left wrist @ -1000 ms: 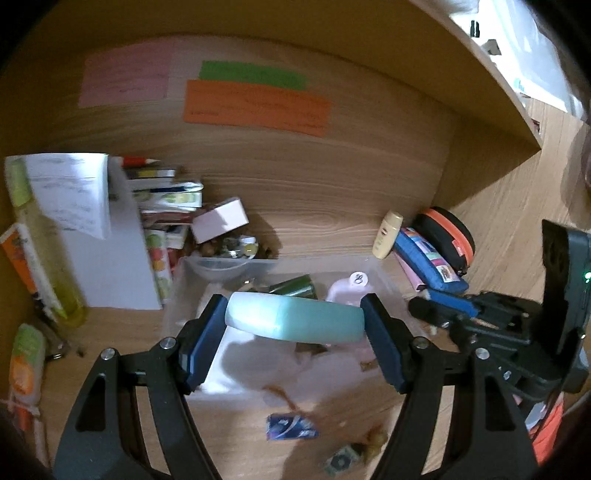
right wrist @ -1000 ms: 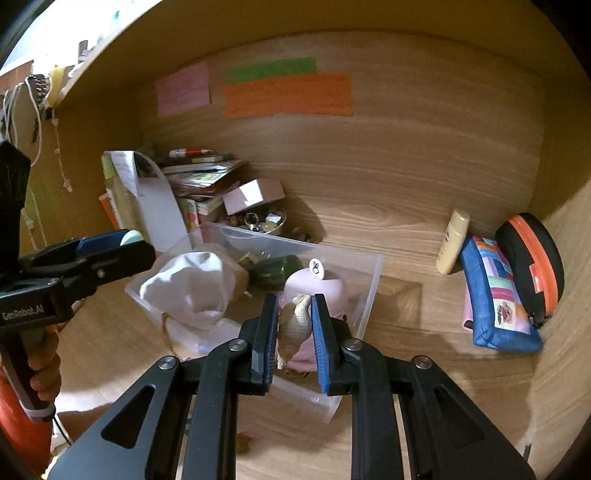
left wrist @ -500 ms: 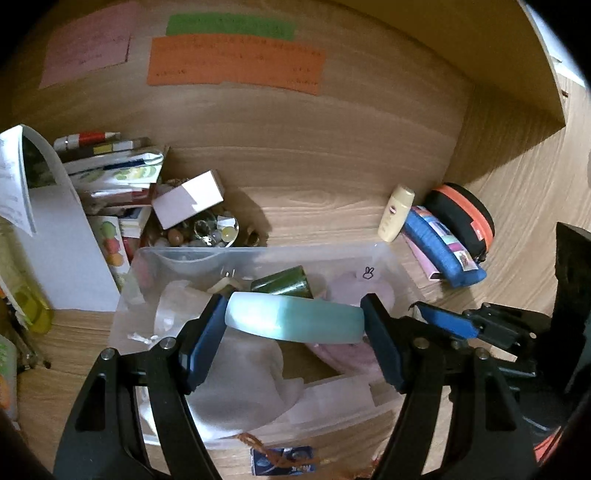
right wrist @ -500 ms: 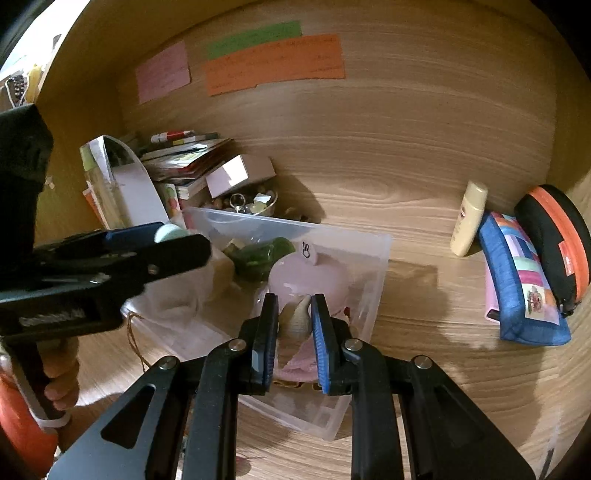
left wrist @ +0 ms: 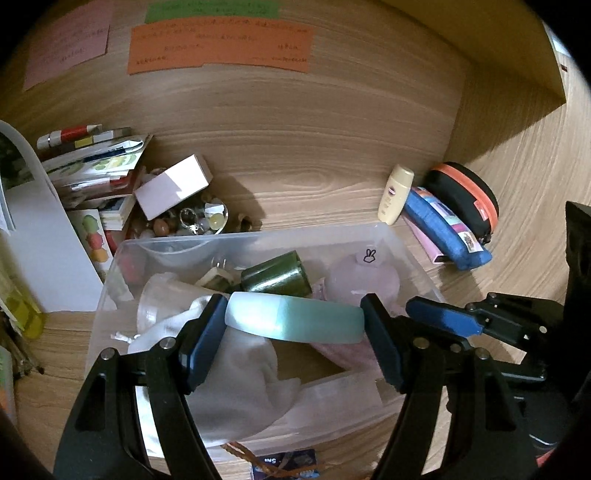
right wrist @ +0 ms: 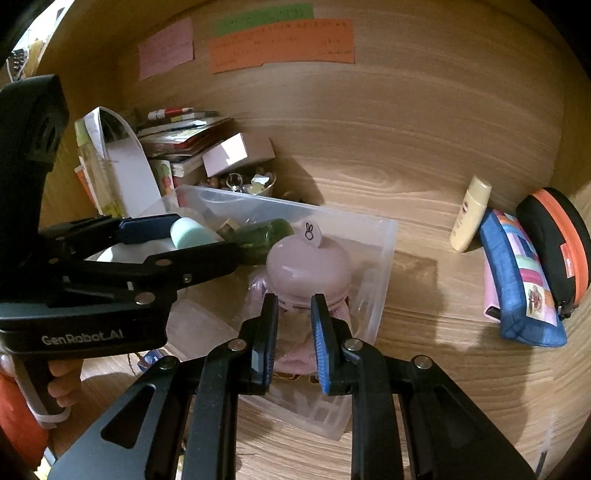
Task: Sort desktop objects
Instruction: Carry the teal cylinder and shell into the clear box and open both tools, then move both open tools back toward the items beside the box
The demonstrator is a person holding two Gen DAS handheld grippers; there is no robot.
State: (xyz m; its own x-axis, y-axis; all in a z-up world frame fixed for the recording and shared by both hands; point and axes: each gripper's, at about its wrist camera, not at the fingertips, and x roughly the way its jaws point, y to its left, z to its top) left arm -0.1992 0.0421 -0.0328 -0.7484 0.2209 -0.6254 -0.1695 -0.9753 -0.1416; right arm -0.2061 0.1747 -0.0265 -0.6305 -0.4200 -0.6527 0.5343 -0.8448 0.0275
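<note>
Hovering over the clear bin [left wrist: 413, 258], the left gripper [left wrist: 295, 325] clamps a teal tube [left wrist: 295, 319] for dropping in, while the right gripper [right wrist: 293, 332] hangs parted and empty.

Right gripper [right wrist: 294, 334] jaws parted, empty, over clear bin [right wrist: 384, 258]; pink jar [right wrist: 308, 267] inside.

The writing on the orange note [left wrist: 218, 47], the green note [left wrist: 212, 9] and the pink note [left wrist: 68, 51] at the top of the frame is too small to read. A dark packet [left wrist: 286, 463] is cut off by the bottom edge of the left view. The white cloth [left wrist: 236, 369] in the clear bin [left wrist: 240, 242] is partly hidden behind the left claw [left wrist: 295, 334]. In the right view, whatever lies below the pink jar [right wrist: 308, 267] is hidden by the right claw [right wrist: 294, 345].
</note>
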